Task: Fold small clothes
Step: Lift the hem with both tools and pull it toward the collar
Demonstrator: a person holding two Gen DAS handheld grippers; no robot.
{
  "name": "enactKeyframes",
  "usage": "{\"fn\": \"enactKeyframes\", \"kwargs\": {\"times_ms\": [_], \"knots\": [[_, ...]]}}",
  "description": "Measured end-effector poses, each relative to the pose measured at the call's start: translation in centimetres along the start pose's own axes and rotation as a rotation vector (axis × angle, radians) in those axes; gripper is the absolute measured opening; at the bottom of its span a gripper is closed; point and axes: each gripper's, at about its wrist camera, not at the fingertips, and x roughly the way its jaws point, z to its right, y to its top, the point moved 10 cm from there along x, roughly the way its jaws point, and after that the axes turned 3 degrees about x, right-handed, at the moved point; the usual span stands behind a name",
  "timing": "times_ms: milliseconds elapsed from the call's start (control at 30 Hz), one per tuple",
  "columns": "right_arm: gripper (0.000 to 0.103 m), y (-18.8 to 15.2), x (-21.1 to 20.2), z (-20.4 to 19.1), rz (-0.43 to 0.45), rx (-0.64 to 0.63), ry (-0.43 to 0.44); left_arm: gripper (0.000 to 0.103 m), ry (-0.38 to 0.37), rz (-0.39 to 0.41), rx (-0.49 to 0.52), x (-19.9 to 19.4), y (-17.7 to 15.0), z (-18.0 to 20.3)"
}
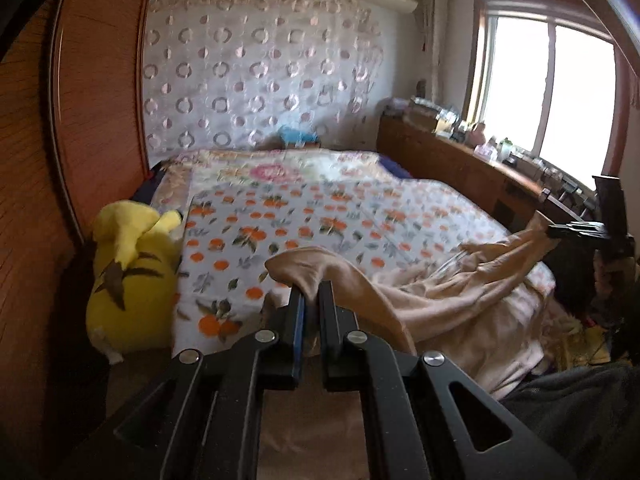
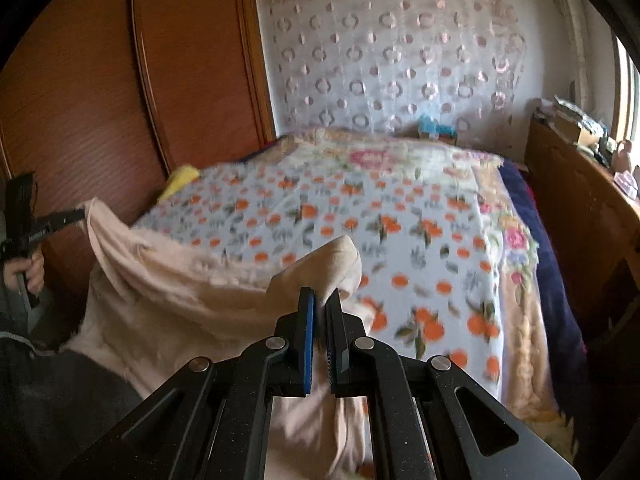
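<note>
Two hand-held grippers, left [image 1: 311, 294] and right [image 2: 322, 300], each pinching the beige garment's [image 1: 432, 300] raised corners.

Beige garment [image 1: 420, 300], plain. White bedspread [image 1: 320, 216] printed with orange fruit, green leaves. Yellow plush toy [image 1: 128, 272], brown markings. Reddish-brown wood wardrobe [image 2: 120, 100]. White curtain [image 1: 256, 72], pale ring pattern. Blue-padded black jaws.

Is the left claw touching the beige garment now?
Touching. In the left wrist view, the left claw is shut on a bunched corner of the beige garment, with cloth pinched between both fingers.
</note>
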Motion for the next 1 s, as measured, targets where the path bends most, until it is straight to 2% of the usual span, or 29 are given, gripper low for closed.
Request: {"fn": "enactKeyframes", "kwargs": {"times_ms": [100, 133, 167, 233, 267, 333, 367, 400, 567, 733, 1000], "knots": [[0.005, -2.5, 1.1, 0.3, -0.069, -0.001, -0.031, 0.024, 0.030, -0.026, -0.005, 0.7, -0.8, -0.7], [0.005, -2.7, 1.5, 0.4, -0.081, -0.003, -0.039, 0.038, 0.037, -0.027, -0.012, 1.0, -0.9, -1.0], [0.005, -2.8, 1.7, 0.5, -0.090, -0.006, -0.047, 0.043, 0.034, -0.025, -0.020, 1.2, -0.8, -1.2], [0.013, -2.3, 2.0, 0.8, -0.104, -0.017, -0.071, 0.046, 0.032, -0.021, -0.029, 1.6, -0.3, -1.5], [0.017, -1.8, 2.1, 0.8, -0.105, -0.027, -0.079, 0.055, 0.039, -0.020, -0.027, 1.9, -0.1, -1.8], [0.035, -0.7, 2.1, 0.5, -0.095, -0.045, -0.084, 0.064, 0.050, -0.016, -0.018, 2.5, 0.3, -2.1], [0.039, -0.1, 2.0, 0.3, -0.088, -0.058, -0.083, 0.067, 0.045, -0.019, -0.017, 2.9, 0.4, -2.2], [0.046, 0.4, 1.9, 0.1, -0.079, -0.068, -0.085, 0.069, 0.043, -0.022, -0.019, 3.4, 0.5, -2.4], [0.047, 2.1, 2.5, 0.4, -0.045, -0.080, -0.092, 0.070, 0.068, -0.054, -0.019, 6.1, 0.8, -3.6], [0.047, 1.5, 6.4, 2.0, -0.084, -0.052, -0.134, 0.070, 0.076, -0.104, -0.013, 8.9, 0.3, -4.4], [0.047, 0.9, 11.6, 2.7, -0.147, 0.000, -0.111, 0.070, 0.052, -0.203, -0.041, 12.3, -1.9, -5.0]]}}
